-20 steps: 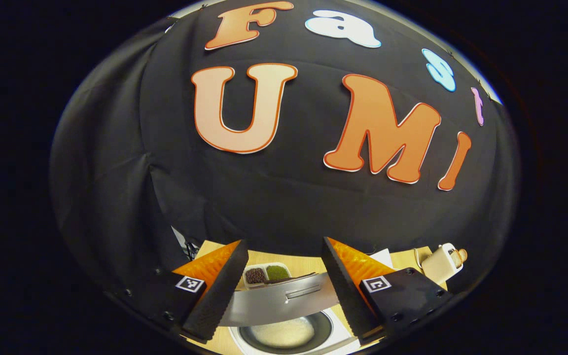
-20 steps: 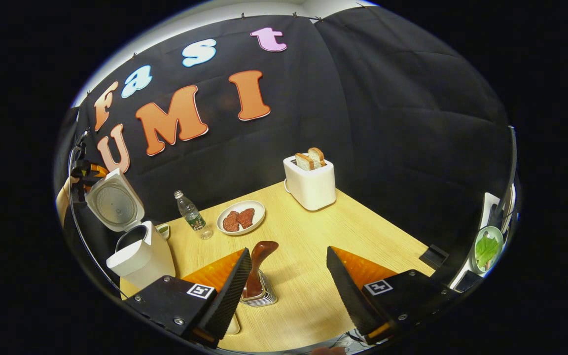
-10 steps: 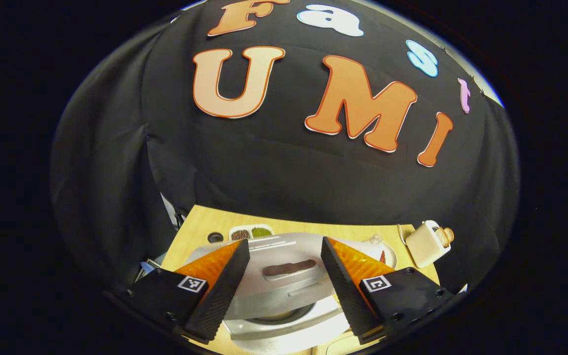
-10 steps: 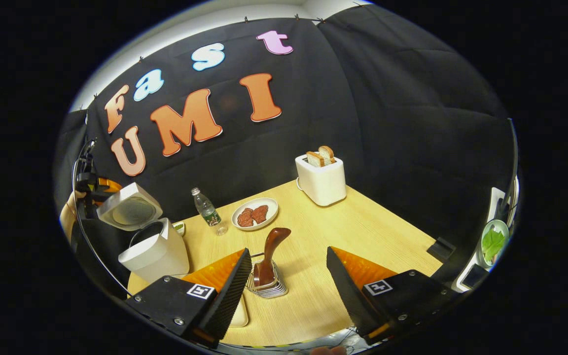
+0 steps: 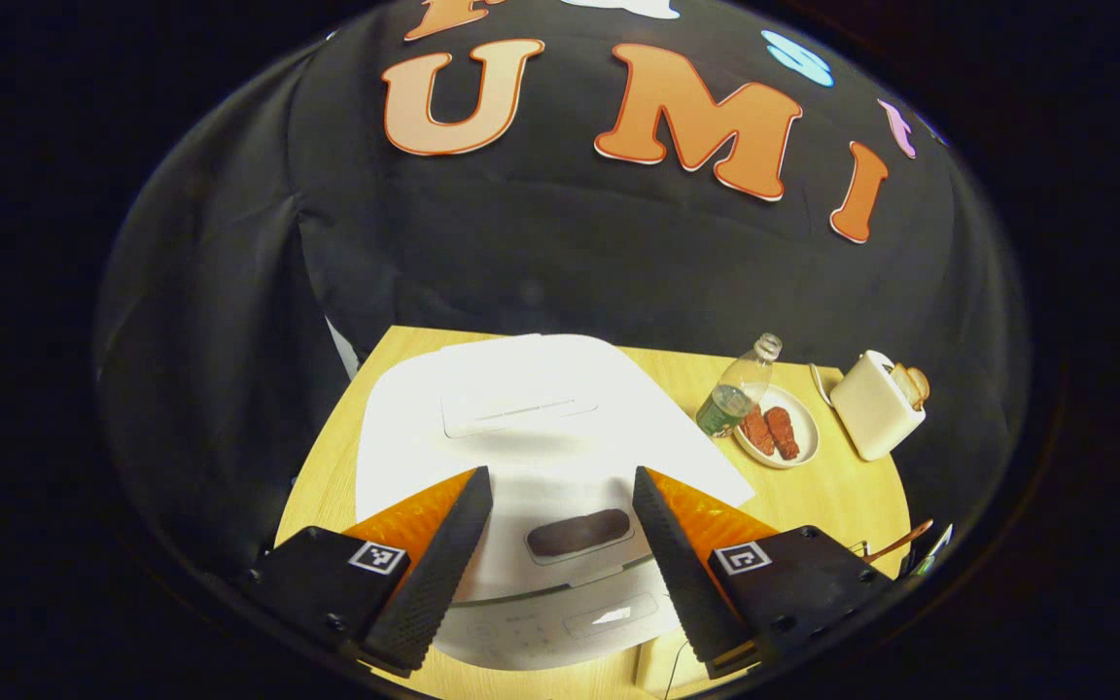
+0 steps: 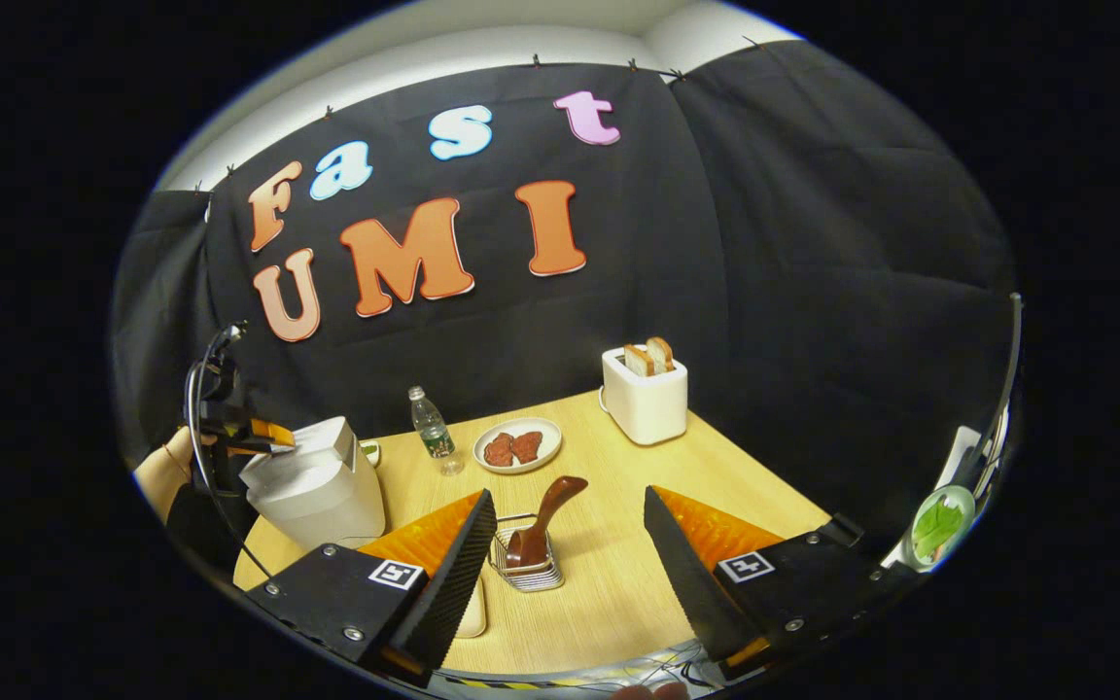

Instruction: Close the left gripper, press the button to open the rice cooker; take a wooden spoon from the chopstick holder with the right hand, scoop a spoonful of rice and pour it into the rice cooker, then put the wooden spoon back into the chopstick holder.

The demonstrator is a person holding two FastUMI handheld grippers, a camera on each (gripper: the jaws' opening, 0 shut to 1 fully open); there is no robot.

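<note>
Hovering our spread left tool (image 5: 560, 544) over the closed rice cooker (image 5: 541, 428), we keep the right tool (image 6: 570, 554) spread behind the wooden spoon (image 6: 545, 515).

Beside the white rice cooker (image 6: 317, 483), toward the toaster (image 6: 646, 393), a bottle (image 6: 432, 429) and plate of meat (image 6: 517, 445) crowd the far table (image 6: 716, 467) edge. Nearer than those, the chopstick holder (image 6: 524, 564) with the wooden spoon (image 6: 545, 518) stands alone amid bare wood.
</note>
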